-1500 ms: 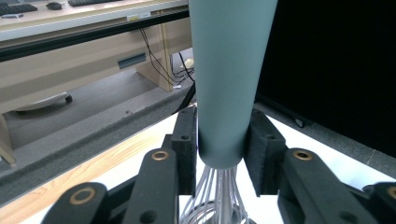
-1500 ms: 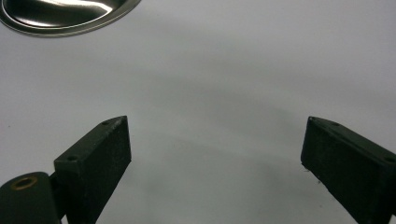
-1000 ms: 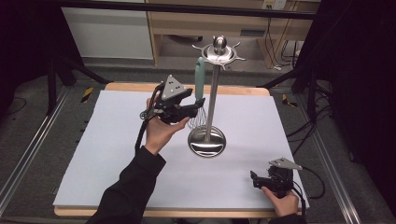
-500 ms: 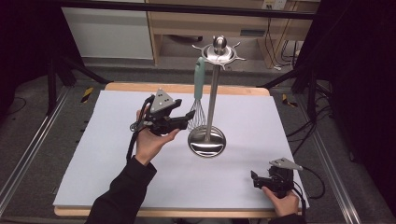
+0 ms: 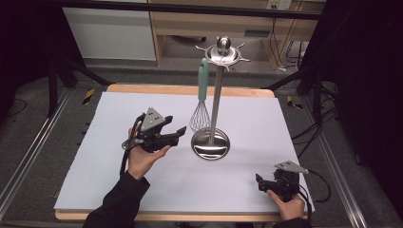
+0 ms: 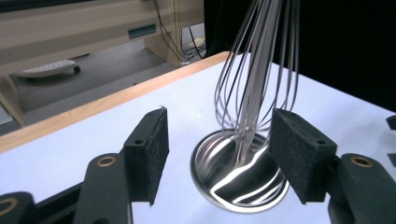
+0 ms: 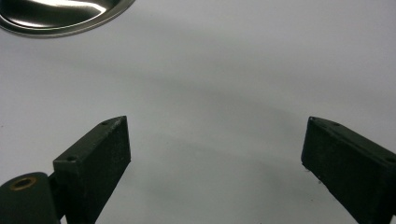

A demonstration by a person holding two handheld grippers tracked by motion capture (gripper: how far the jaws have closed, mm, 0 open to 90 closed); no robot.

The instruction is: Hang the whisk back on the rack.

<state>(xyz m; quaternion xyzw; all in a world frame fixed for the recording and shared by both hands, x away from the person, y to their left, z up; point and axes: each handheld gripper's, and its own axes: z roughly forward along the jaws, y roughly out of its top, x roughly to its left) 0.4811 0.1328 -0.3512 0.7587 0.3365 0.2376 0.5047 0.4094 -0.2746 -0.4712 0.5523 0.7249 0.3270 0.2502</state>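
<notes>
White sheeting covers the desk (image 5: pixel 119 180), which is edged in pale wood and ringed by dark curtains and a low shelf unit along the top of the high view. At centre frame a steel stand (image 5: pixel 215 102) is seen, its round base resting on the sheet and its crown of hooks at the top. A whisk (image 5: pixel 201 97) is hung from one of those hooks, just left of the pole, with its mint-green handle uppermost and its wire loops ending slightly above the base. The hanging can therefore be judged done; what seems to be left is only the clearing of the hands from the stand. The left hand-held gripper (image 5: pixel 175 134) is held left of centre, near the whisk but apart from it, with its jaws spread and nothing between them; in the left gripper view the wires (image 6: pixel 252 70) are seen beyond the parted jaws, untouched. The right hand-held gripper (image 5: pixel 262 182) is rested at the lower right of the frame, well apart from the stand, jaws likewise spread wide over bare sheet.
</notes>
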